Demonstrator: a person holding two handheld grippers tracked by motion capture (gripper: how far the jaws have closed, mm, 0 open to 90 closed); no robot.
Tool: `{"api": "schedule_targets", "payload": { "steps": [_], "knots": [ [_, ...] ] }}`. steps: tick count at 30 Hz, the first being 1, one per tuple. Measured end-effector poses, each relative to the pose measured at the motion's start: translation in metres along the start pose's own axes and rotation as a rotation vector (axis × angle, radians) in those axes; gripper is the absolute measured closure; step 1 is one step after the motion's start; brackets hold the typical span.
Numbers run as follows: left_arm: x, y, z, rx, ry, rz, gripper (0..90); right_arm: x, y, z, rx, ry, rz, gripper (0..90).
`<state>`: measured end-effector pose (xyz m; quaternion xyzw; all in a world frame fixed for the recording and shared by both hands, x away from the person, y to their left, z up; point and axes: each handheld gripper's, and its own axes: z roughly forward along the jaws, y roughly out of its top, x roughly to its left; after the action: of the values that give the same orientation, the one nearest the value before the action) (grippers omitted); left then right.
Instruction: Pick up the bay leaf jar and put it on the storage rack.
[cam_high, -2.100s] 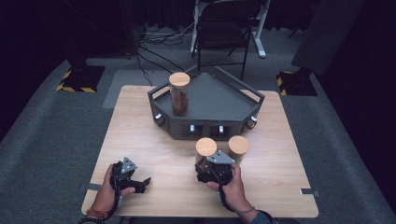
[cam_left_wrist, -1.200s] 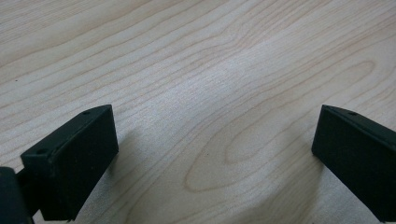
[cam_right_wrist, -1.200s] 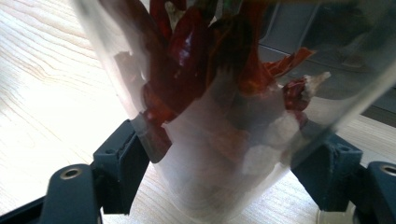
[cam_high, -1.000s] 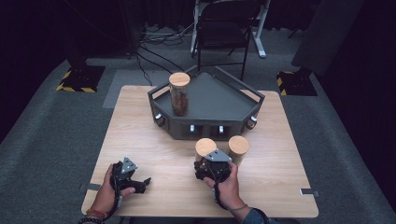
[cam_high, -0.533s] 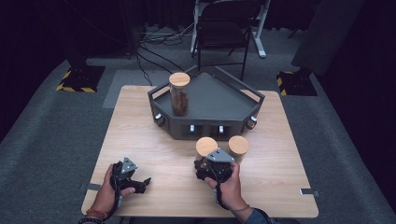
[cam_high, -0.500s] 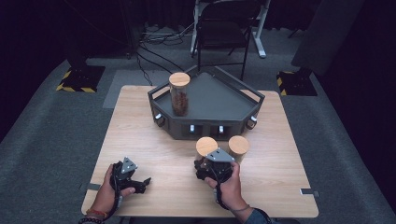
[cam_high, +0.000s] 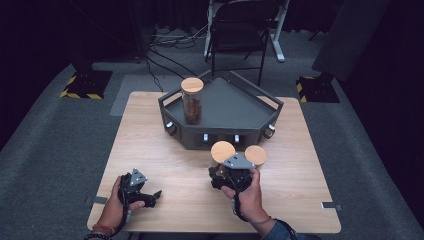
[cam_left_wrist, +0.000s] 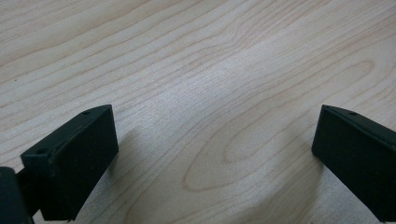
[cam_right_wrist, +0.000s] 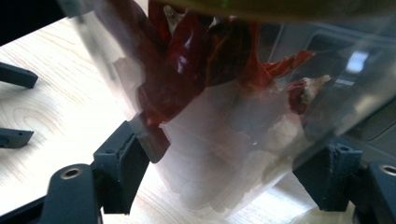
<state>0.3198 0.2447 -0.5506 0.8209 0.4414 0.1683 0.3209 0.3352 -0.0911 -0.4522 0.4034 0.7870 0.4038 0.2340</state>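
We find the chilli jar (cam_right_wrist: 224, 107) clamped in the right tool (cam_high: 231, 172), now raised slightly off the counter (cam_high: 165, 165) beside a second jar (cam_high: 255, 156). Transfer toward the grey tray (cam_high: 235, 107) appears begun. Left tool (cam_high: 145, 196) rests apart, empty.

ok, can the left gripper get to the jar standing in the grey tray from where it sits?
Probably yes. The left gripper is open with nothing between its jaws, and bare table lies between it and the tray. The jar stands at the tray's near-left side, so only the low wall needs clearing.
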Motion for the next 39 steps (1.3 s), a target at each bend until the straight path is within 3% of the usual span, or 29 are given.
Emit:
{"api": "schedule_targets", "payload": {
  "steps": [20,39],
  "knots": [
    [0.0,0.0,0.0,0.0,-0.001,0.0,0.3,-0.01,0.047,-0.02,-0.014,0.049,0.004,25.3],
    [0.0,0.0,0.0,0.0,0.0,0.0,0.2,-0.027,0.083,-0.023,-0.02,0.044,-0.02,25.3]
  ]
}}
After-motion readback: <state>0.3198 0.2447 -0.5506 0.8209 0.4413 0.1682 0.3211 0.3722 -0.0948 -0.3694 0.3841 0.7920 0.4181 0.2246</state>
